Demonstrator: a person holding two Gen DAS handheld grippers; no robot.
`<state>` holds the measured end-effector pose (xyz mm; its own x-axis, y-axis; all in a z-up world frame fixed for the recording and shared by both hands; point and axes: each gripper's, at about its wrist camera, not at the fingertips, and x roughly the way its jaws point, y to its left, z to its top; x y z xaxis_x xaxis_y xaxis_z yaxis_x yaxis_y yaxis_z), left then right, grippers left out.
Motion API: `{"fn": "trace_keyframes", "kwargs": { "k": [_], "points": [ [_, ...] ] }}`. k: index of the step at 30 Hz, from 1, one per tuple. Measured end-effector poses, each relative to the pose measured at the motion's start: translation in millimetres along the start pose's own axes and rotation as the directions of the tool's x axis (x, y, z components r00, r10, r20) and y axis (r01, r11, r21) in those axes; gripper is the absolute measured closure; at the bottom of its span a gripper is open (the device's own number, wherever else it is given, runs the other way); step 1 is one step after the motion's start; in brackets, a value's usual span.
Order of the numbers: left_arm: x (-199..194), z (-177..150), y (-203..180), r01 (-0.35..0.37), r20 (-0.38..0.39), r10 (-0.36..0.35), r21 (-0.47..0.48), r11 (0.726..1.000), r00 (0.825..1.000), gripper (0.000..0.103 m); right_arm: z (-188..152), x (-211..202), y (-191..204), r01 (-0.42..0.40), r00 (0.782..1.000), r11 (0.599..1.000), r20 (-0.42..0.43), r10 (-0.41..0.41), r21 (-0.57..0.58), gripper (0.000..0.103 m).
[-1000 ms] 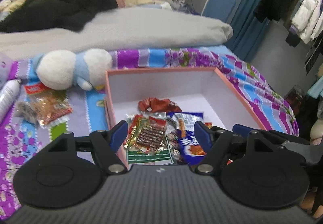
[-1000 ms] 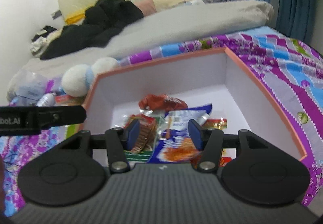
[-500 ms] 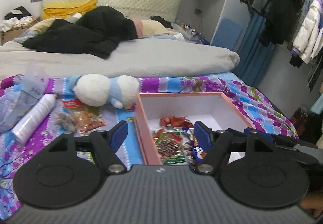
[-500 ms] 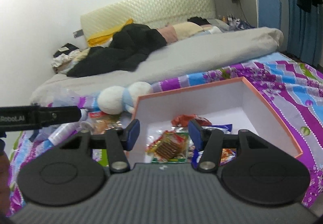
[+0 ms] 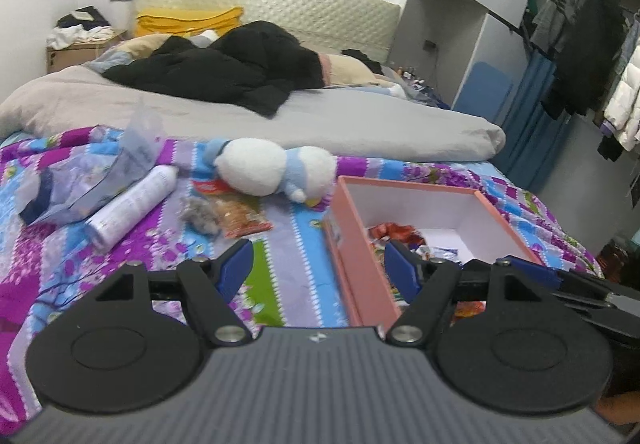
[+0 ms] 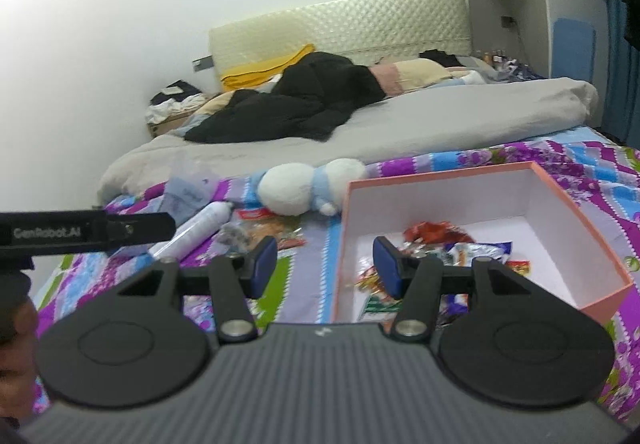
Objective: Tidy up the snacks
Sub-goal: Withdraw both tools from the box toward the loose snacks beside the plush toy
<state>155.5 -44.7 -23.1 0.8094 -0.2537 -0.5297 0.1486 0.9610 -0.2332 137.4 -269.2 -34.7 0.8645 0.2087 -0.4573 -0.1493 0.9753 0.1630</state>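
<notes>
Both tongs have drawn back and swung left since the earlier frames, so the pink box (image 5: 362, 244) now sits to the right of the left gripper (image 5: 316, 272). From the left wrist, its jaws gape wide with nothing between them; ahead and slightly left lie two loose snack packets (image 5: 224, 214) beside one plush toy (image 5: 272, 172) and one white bottle (image 5: 132, 206) — approach low and pinch a packet edge. From the right wrist, the right gripper (image 6: 325, 268) stands half open, empty; one box (image 6: 580, 212) holds several wrappers, too jumbled to count.
</notes>
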Motion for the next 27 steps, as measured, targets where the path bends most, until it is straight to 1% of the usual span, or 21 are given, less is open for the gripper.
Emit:
{"fn": "trace_keyframes", "kwargs": {
  "k": [2,6,9,12,15,17,19,22,27],
  "points": [
    [-5,-9,11,-0.018,0.000,0.018,-0.016,1.000,1.000,0.027,-7,-1,9,-0.011,1.000,1.000,0.000,0.011,-0.014,0.047],
    [-15,-27,30,-0.030,0.004,0.031,-0.047,0.998,1.000,0.027,-22,-3,28,-0.043,0.999,0.998,-0.010,0.042,-0.041,0.047],
    [-17,-42,44,-0.054,-0.010,0.054,-0.056,0.997,0.999,0.027,-34,-2,42,-0.060,0.998,0.996,-0.016,0.059,-0.067,0.047],
    [-20,-54,59,-0.063,-0.022,0.062,-0.085,0.994,0.998,0.027,-44,-1,54,-0.080,0.997,0.993,-0.028,0.078,-0.086,0.047],
    [-21,-67,75,-0.064,-0.025,0.062,-0.114,0.991,0.998,0.027,-53,2,63,-0.084,0.996,0.992,-0.035,0.081,-0.098,0.047],
    [-19,-75,86,-0.078,-0.032,0.074,-0.130,0.988,0.997,0.027,-61,5,68,-0.091,0.996,0.991,-0.034,0.087,-0.103,0.047],
    [-16,-83,98,-0.091,-0.048,0.084,-0.160,0.983,0.995,0.027,-69,11,74,-0.088,0.995,0.990,-0.057,0.082,-0.113,0.047],
    [-16,-89,113,-0.098,-0.059,0.088,-0.197,0.976,0.994,0.027,-77,21,81,-0.092,0.993,0.987,-0.091,0.080,-0.129,0.047],
    [-11,-95,123,-0.107,-0.069,0.095,-0.196,0.975,0.993,0.027,-85,31,94,-0.107,0.990,0.983,-0.103,0.092,-0.149,0.047]
  ]
}}
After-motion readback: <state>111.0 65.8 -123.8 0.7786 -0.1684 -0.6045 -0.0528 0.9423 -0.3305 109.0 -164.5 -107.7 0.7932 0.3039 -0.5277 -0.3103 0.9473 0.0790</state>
